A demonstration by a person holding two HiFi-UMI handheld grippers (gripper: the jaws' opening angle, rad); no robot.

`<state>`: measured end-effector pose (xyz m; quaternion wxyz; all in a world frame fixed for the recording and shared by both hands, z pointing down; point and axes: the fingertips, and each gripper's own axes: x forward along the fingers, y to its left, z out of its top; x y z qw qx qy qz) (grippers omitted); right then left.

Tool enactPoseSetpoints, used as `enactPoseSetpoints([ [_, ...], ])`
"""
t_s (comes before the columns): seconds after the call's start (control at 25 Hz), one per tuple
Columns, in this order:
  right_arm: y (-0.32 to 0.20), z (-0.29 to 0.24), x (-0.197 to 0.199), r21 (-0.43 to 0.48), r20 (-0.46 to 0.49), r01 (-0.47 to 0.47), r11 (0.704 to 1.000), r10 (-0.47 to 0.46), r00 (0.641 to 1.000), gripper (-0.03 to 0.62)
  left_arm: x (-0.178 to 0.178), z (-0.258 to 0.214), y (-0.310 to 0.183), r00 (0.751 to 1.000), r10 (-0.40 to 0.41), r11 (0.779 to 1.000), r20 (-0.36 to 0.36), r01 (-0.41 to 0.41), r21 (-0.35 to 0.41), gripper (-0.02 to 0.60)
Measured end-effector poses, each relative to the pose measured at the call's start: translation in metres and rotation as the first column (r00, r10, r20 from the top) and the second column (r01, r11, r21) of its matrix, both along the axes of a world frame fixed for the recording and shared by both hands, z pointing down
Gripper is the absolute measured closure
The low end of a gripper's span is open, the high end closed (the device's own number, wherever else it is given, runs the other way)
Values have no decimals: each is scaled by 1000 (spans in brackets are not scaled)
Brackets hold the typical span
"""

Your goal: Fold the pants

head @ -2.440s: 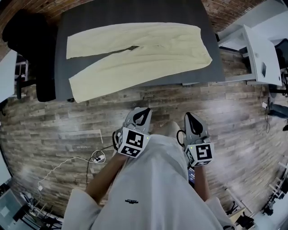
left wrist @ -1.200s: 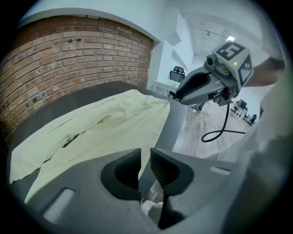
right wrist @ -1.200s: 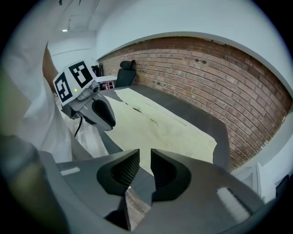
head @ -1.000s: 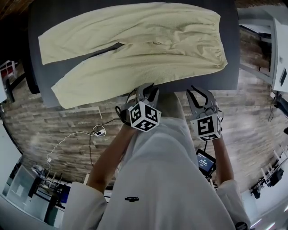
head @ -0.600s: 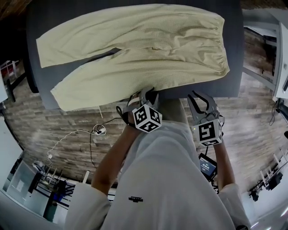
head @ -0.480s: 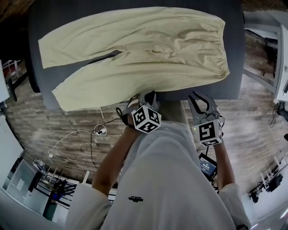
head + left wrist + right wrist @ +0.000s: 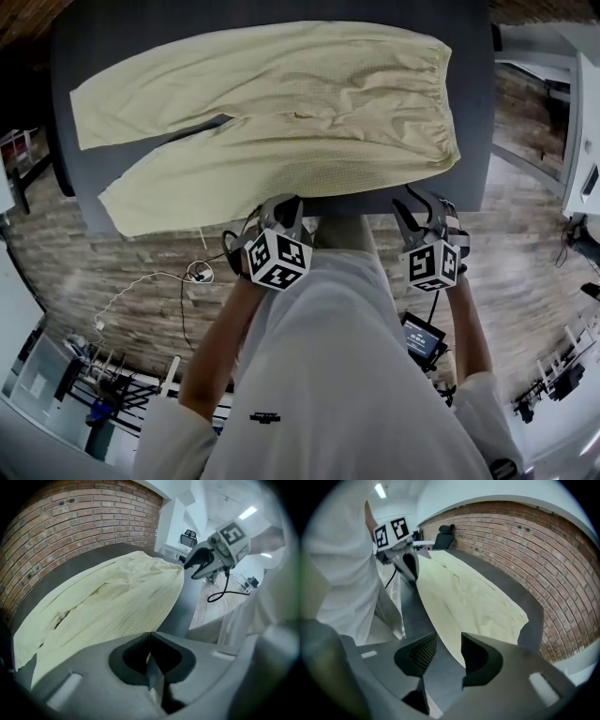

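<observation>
No word, number or brand is showing clearly enough to be read. The cubes on the left gripper (image 7: pixel 284 201) and the right gripper (image 7: pixel 422 200) are showing only black-and-white square patterns, with no letters or digits among them. A small dark mark (image 7: pixel 264 417) is sitting on the front of the person's white shirt (image 7: pixel 328 375), too small to make out. A little lit screen (image 7: pixel 421 339) is glowing below the right arm, its contents too fine to read.
</observation>
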<state>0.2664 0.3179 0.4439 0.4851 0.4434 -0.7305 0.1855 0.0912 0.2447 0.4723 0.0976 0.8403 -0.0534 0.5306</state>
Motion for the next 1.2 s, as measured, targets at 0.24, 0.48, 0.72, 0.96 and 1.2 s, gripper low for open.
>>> enactPoseSetpoints([
  [0.24, 11, 26, 35, -33, -147, 98, 995, -102, 984, 422, 1, -19, -7, 999, -51, 999, -11, 51, -19, 571],
  [0.48, 11, 41, 62, -43, -215, 131, 990, -138, 967, 416, 5, -36, -16, 995, -101, 995, -19, 100, -28, 571],
  [0.72, -1, 33, 69, 21, -257, 136, 991, -126, 958, 588, 11, -53, -27, 990, -137, 991, -34, 137, -7, 571],
  [0.96, -21, 6, 77, 87, -223, 69, 994, -48, 974, 588, 12, -63, -41, 988, -147, 989, -43, 148, 23, 571],
  [1.2, -48, -36, 86, 160, -247, 76, 984, -35, 968, 588, 18, -84, -70, 982, -176, 983, -69, 179, 42, 571],
])
